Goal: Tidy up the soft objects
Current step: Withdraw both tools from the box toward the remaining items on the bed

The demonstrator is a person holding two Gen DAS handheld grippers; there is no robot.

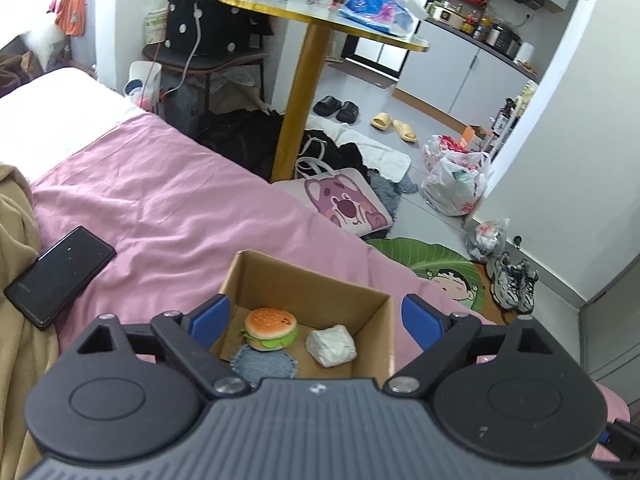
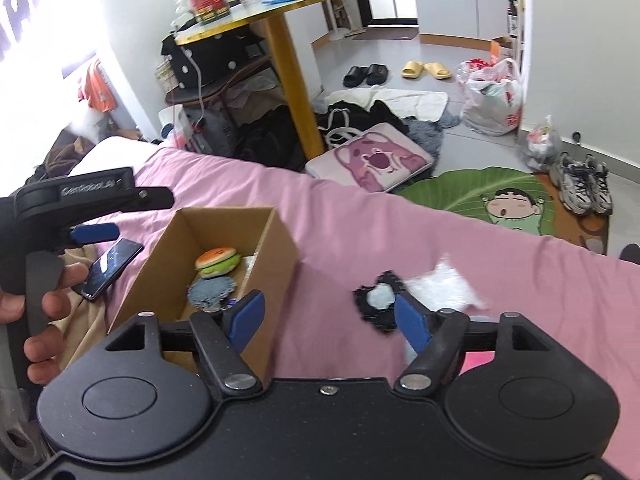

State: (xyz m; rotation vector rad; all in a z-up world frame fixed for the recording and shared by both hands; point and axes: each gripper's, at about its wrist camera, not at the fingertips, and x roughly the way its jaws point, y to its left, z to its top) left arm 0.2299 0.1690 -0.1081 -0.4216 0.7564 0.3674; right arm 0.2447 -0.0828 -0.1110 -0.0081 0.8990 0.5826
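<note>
Open box on pink bed, long axis toward table, holds burger, denim patch, white wad; both grippers wide, empty.

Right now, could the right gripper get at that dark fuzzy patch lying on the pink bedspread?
Probably yes. The right gripper is open, and the dark patch lies in the open on the pink bedspread just ahead of its fingers. The cardboard box sits off to the side.
</note>
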